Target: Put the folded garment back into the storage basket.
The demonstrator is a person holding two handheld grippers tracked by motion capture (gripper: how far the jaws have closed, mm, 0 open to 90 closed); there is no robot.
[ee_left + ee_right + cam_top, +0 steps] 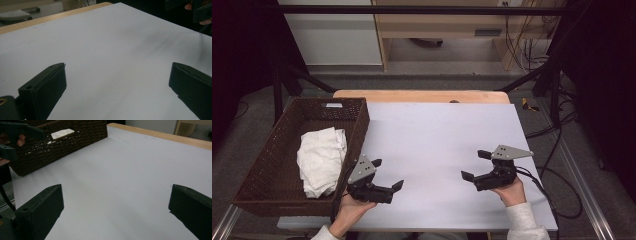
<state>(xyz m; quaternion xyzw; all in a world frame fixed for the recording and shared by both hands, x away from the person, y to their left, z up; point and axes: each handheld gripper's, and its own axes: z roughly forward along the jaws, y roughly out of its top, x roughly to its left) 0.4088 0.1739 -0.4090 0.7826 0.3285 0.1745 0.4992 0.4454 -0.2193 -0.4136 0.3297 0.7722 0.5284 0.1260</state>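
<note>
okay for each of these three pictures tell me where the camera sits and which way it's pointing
High view: above the person's side, looking forward and down on the white table, wicker basket holding a white cloth; both forearms show, with the left gripper and right gripper.
Left gripper view: rides the left gripper, facing across the table; own jaws wide apart, the other hand far off.
Right gripper view: rides the right gripper, facing the basket; own jaws wide apart.
Shared: high and right gripper views both show the basket.

At left, the basket [267, 165] is rough dark woven wicker holding crumpled white cloth [321, 159]. The table [437, 135] looks matt, smooth white, perhaps laminate, with a wood edge.
</note>
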